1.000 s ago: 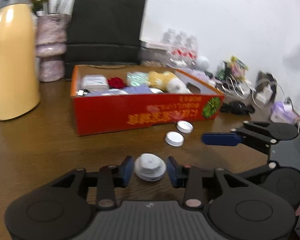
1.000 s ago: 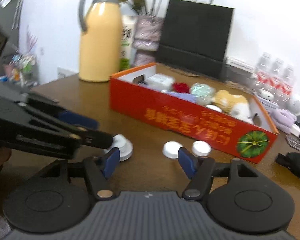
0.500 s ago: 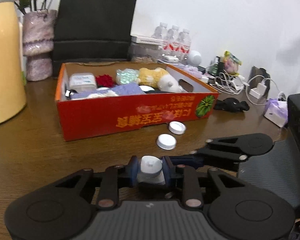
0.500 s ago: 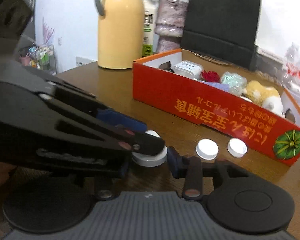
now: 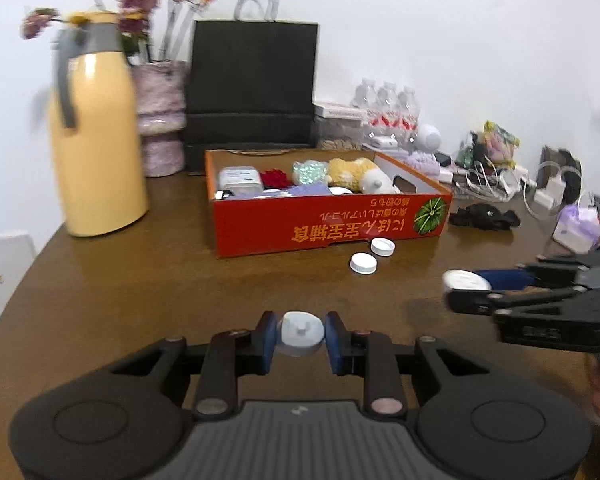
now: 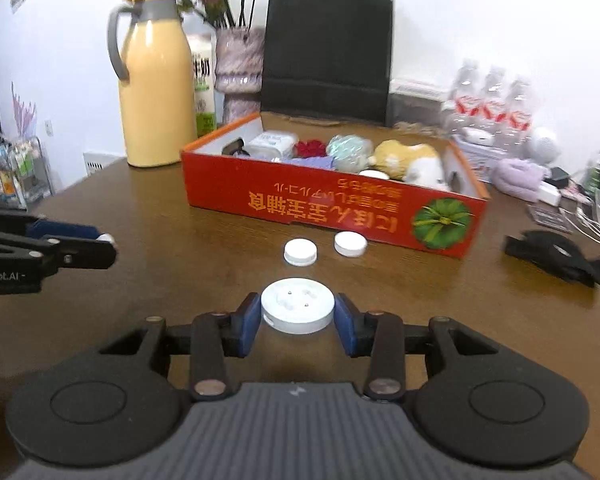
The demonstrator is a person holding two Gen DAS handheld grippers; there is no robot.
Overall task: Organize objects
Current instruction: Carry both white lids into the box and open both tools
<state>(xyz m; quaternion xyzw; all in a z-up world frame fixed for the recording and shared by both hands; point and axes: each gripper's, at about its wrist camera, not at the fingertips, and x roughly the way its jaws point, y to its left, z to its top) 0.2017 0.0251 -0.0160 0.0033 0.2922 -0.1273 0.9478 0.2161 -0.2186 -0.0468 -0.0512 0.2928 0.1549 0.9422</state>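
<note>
Brown wooden counter (image 6: 148,216) with clutter along its far edge

Ahead of the right claw (image 6: 298,320) lie two white caps (image 6: 300,252), then the red box (image 6: 332,208); a yellow jug (image 6: 156,92), vase (image 6: 238,68) and black bag (image 6: 326,56) stand beyond, a black strap (image 6: 556,252) off right.

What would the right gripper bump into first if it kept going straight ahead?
Probably the nearer of the two small white caps lying on the table, just ahead of the right gripper and its white disc. The red box sits behind them. Depth is hard to judge.
</note>
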